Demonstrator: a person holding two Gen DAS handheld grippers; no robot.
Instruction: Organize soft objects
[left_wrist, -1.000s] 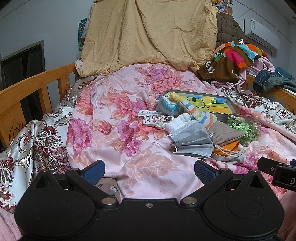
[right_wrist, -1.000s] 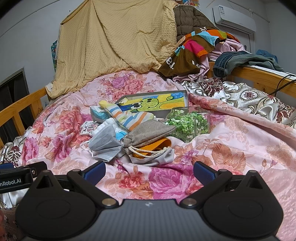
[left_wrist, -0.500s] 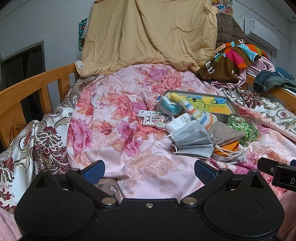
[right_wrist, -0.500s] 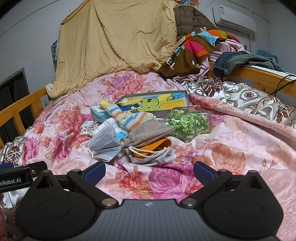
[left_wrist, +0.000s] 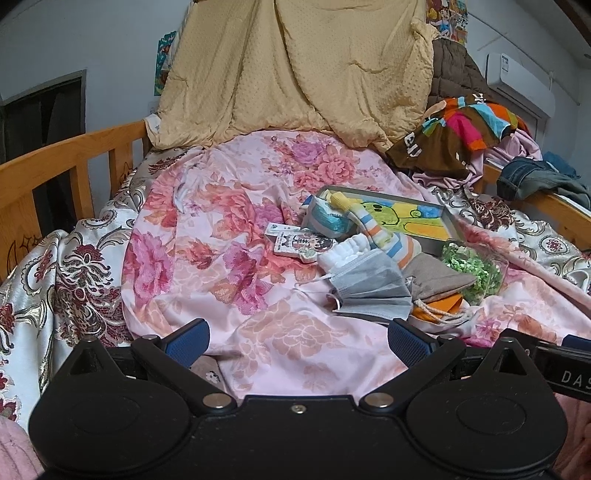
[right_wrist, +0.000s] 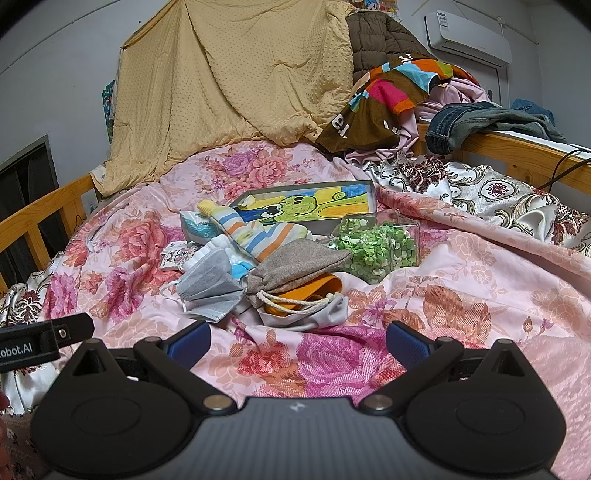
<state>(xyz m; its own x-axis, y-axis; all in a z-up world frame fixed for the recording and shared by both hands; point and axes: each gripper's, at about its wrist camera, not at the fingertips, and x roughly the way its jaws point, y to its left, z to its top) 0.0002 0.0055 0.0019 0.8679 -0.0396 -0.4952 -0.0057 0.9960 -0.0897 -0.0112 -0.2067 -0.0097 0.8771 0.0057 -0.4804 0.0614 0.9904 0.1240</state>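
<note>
A heap of small soft things lies on the floral bedspread (left_wrist: 229, 266): a grey face mask (left_wrist: 369, 288) (right_wrist: 210, 284), a striped sock (left_wrist: 384, 236) (right_wrist: 258, 232), a beige drawstring pouch (right_wrist: 295, 266) (left_wrist: 436, 277), an orange cloth (right_wrist: 314, 291) and a clear bag of green bits (right_wrist: 376, 247) (left_wrist: 472, 266). Behind them sits a shallow box with a cartoon picture (left_wrist: 417, 218) (right_wrist: 314, 203). My left gripper (left_wrist: 297, 338) hovers open short of the heap. To its right, my right gripper (right_wrist: 297, 338) is also open and holds nothing.
Wooden rails (left_wrist: 66, 162) (right_wrist: 517, 147) run along both sides of the bed. A tan blanket (left_wrist: 295, 66) hangs at the back. Piled clothes (right_wrist: 399, 99) and jeans (right_wrist: 480, 122) crowd the far right corner. Small printed cards (left_wrist: 295, 240) lie left of the heap.
</note>
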